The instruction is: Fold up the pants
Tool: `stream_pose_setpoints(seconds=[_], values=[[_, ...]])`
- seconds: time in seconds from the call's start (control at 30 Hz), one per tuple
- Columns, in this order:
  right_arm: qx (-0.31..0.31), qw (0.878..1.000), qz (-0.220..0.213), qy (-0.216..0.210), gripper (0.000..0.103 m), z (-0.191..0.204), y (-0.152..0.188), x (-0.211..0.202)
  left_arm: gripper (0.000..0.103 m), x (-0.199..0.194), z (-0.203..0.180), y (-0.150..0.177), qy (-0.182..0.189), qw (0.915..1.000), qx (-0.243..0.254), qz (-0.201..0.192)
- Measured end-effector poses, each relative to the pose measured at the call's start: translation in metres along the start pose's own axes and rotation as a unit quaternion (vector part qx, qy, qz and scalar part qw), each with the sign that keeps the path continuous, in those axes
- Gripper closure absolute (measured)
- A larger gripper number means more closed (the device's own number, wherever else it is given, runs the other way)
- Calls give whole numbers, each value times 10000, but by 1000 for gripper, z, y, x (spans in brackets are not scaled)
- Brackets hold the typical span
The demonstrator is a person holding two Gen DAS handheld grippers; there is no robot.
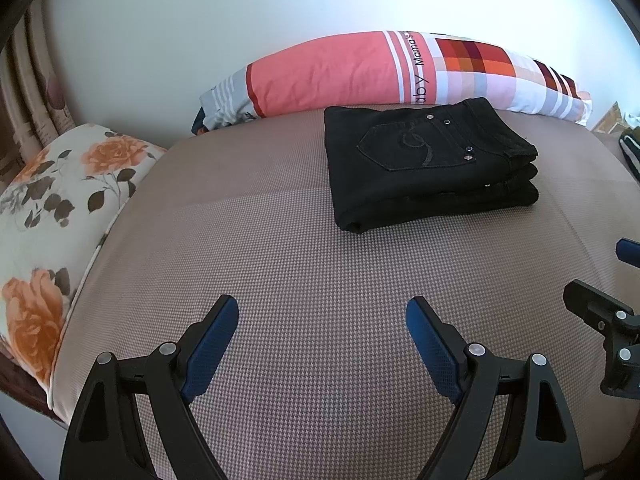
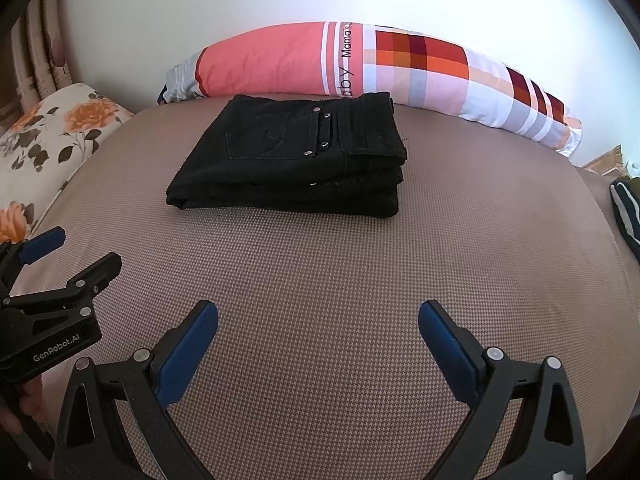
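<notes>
Left wrist view shows us the black pants (image 1: 428, 164) already lying as a compact folded stack on the checked mattress (image 1: 280, 264), close in front of the long striped pillow (image 1: 360, 72) that runs along the wall. A back pocket with small metal studs faces up, and we count about 3 thick layers at the near right edge, with the rounded fold at the near left corner. From how they lie, we judge the folding finished or nearly so.

The cloth looks like denim: soft enough to bend, yet thick and fairly heavy for a garment, so the stack should hold its shape and not slide much on the textured mattress. If we had to shift or tidy it, we would pinch the thick layered edge at the near right, or grip the rounded fold, taking all layers at once so the bundle does not spring open. The studs are hard spots best avoided with the pads.

Our left gripper (image 1: 322, 320) hovers over bare mattress, well short of the pants, its 2 blue-padded fingers spread wide and holding nothing. In the right wrist view, the right gripper (image 2: 318, 324) is the same: jaws wide apart, empty, above bare mattress, apart from the pants (image 2: 296, 160). A floral pillow (image 1: 52, 208) sits at the left edge of the bed.
</notes>
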State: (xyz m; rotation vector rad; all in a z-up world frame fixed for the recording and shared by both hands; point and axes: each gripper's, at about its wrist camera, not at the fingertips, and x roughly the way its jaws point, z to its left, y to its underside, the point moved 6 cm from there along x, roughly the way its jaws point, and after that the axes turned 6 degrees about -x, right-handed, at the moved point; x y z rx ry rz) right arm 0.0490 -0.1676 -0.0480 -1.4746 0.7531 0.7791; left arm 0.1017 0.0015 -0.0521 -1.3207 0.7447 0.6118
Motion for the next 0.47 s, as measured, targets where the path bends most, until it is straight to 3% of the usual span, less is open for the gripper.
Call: stream_pose_setpoints(seconds=[0.47], values=[[22, 10000, 36, -8, 4, 0, 1, 1, 17, 3, 0, 1, 47, 10000, 0, 71]])
